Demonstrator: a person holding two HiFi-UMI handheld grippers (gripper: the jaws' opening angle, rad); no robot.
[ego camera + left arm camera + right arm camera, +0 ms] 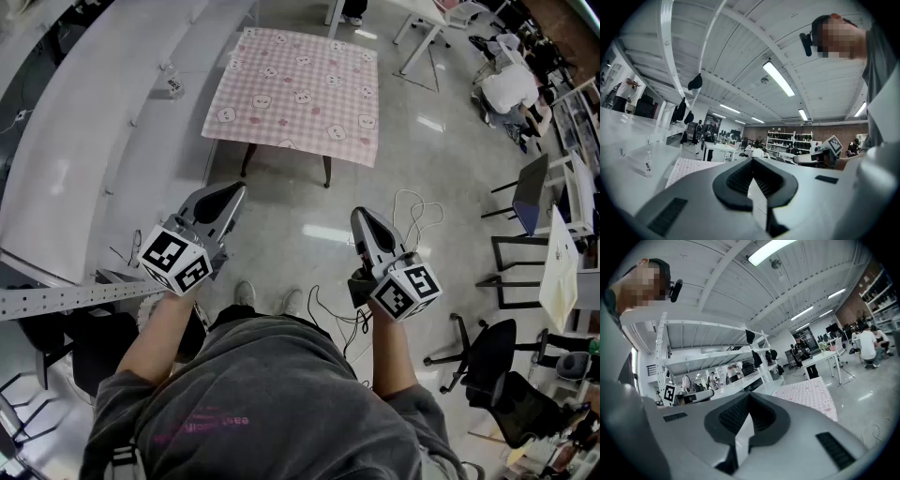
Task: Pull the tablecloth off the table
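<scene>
**Both grippers clenched on nothing, cloth well ahead on the counter**

The person (272, 394), in a grey sweatshirt, stands with both forearms held out in front and a gripper in each hand. The left gripper (234, 193) and right gripper (362, 217) sit at about the same height, apart from each other, both pointing forward. Each carries its marker cube at the near end, left (175, 259) and right (406, 291). In the left gripper view the jaws are clenched tip to tip with nothing between them. The right gripper view shows the same: dark pads meeting, nothing gripped.

Below the grippers are the person's pale shoes (246, 294) on a glossy grey floor (281, 225). Loose cables (412, 211) trail across the floor just right of the right gripper.

Further on, well clear of both grippers, the tablecloth (298, 94) lies spread flat over the counter (327, 172). It is pink-checked with small printed faces, and its near edge hangs down over the dark legs. Neither gripper touches it.

Long white shelving (84, 131) runs along the left, beside the counter, with a small clear container (173, 84) on it. To the right stand dark chairs (487, 356) and a desk. At the far right a seated figure in white (511, 89) is bent over.
</scene>
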